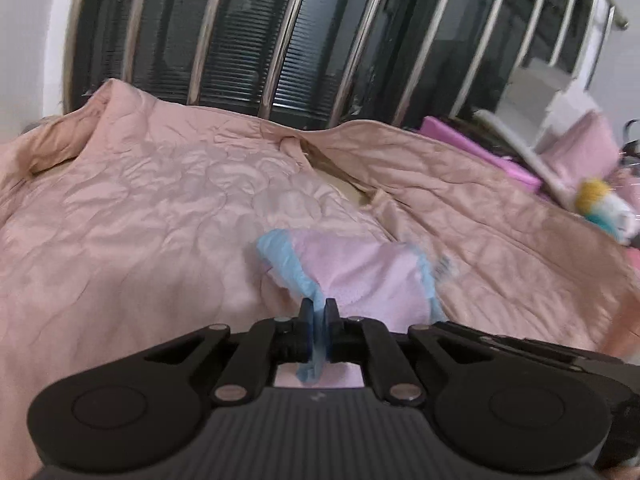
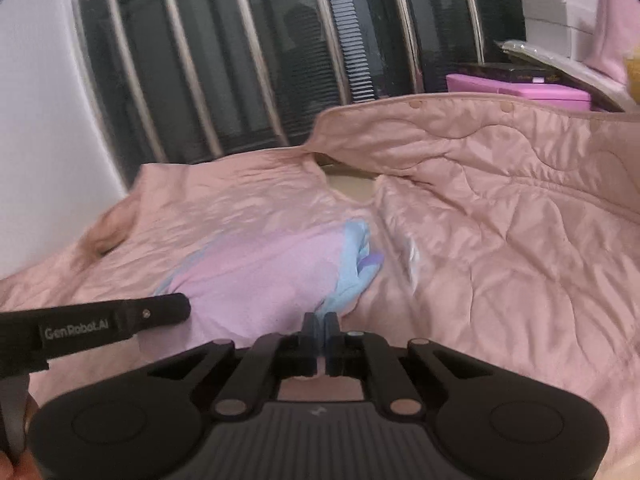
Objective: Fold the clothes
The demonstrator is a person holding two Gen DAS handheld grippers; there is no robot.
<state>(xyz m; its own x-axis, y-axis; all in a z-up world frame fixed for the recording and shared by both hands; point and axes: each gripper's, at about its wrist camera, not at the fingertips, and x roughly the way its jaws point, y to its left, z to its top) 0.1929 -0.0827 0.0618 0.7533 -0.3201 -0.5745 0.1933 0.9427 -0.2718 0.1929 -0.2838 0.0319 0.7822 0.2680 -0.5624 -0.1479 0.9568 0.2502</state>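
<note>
A small pink garment [image 1: 360, 276] with light blue trim lies on a salmon-pink quilted jacket [image 1: 140, 208] spread over the surface. My left gripper [image 1: 319, 308] is shut on the garment's blue edge, and a strip of blue fabric hangs down between its pads. In the right wrist view the same pink garment [image 2: 260, 276] lies just ahead, and my right gripper [image 2: 319, 322] is shut on its blue trim [image 2: 352, 276] at the near right corner. The left gripper's black body [image 2: 92, 324] reaches in from the left edge of that view.
Metal railing bars [image 1: 280, 40] before dark glass stand right behind the jacket. At the back right are a purple box [image 2: 520, 90], stacked white boxes [image 2: 560, 8] and a yellow and teal toy [image 1: 600, 208]. The quilted jacket [image 2: 500, 208] covers nearly the whole surface.
</note>
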